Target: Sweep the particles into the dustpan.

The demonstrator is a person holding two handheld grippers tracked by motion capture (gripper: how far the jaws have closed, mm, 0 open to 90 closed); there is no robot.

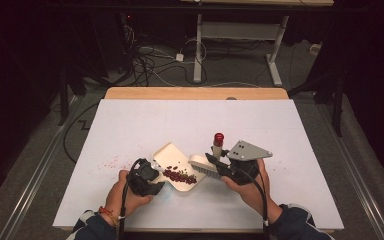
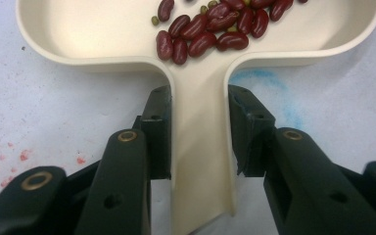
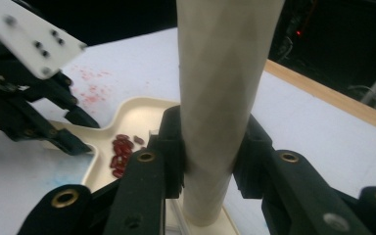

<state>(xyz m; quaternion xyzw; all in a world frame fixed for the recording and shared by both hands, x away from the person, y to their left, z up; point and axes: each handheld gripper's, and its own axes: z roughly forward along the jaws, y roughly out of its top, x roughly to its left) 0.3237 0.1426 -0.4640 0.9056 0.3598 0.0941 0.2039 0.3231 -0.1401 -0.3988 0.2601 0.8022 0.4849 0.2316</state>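
1. Left gripper (image 2: pixel 199 147): jaws closed on the flat handle (image 2: pixel 200 161) of the cream dustpan (image 2: pixel 78 34), one pad pressed against each edge of the handle. In the high view this gripper (image 1: pixel 152 181) sits at the near left of the pan, held in the person's left hand (image 1: pixel 130 196).
2. Right gripper (image 3: pixel 210 161): jaws clamped around the pale, upright handle (image 3: pixel 220 73) of the brush (image 1: pixel 203 165). The handle stands between both pads and rises out of the top of the right gripper view.
3. In the high view the right gripper (image 1: pixel 219 164) is held in the right hand (image 1: pixel 247 185). A grey three-cornered plate (image 1: pixel 247 150) lies on top of it, and a red cap (image 1: pixel 219 137) tops the brush handle.
4. Dustpan position: on the white table sheet (image 1: pixel 280 130), near the front edge and slightly left of centre, between the two grippers.
5. Contents: dark red kidney beans (image 2: pixel 210 29) lie clustered in the pan next to the handle junction, with a few small green beans (image 2: pixel 154 20) among them.
6. Brush head: white, located at the right edge of the pan, just beside the bean cluster (image 1: pixel 180 176).
7. Surface marks: red specks (image 1: pixel 111 162) are scattered on the sheet to the left of the pan. A faint blue smear (image 2: pixel 259 81) lies just right of the pan handle.
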